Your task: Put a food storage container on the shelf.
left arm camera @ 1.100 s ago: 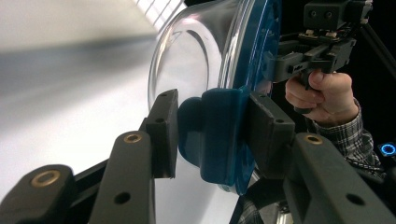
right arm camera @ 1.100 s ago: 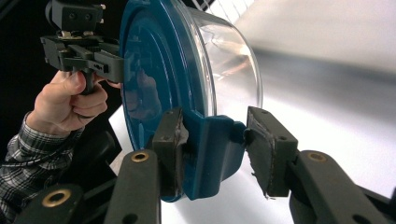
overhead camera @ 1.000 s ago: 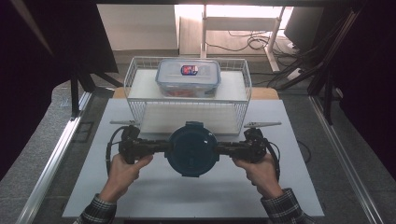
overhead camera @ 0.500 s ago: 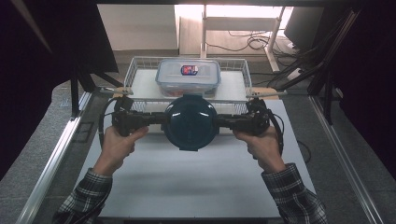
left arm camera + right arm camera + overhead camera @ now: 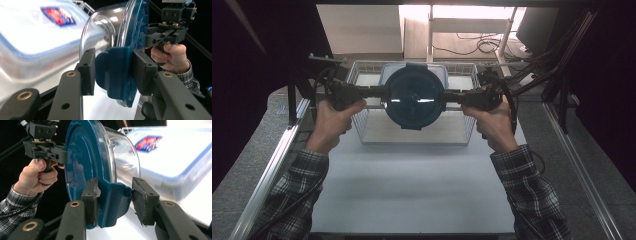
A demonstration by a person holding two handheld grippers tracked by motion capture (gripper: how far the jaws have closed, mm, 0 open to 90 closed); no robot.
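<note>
Right now I hold the round container (image 5: 414, 96) with its dark blue lid (image 5: 136, 27) in the air above the wire basket (image 5: 362, 125), one gripper on each side. My left gripper (image 5: 374, 92) has its jaws partly closed around the lid's blue side tab (image 5: 113, 72), pads pressed on it. My right gripper (image 5: 454, 95) clamps the opposite tab (image 5: 113, 202) the same way. Beneath the round container, inside the basket, sits a rectangular box (image 5: 180, 157) with a red and blue label (image 5: 148, 142). Below the basket lies the white table (image 5: 412, 185).
</note>
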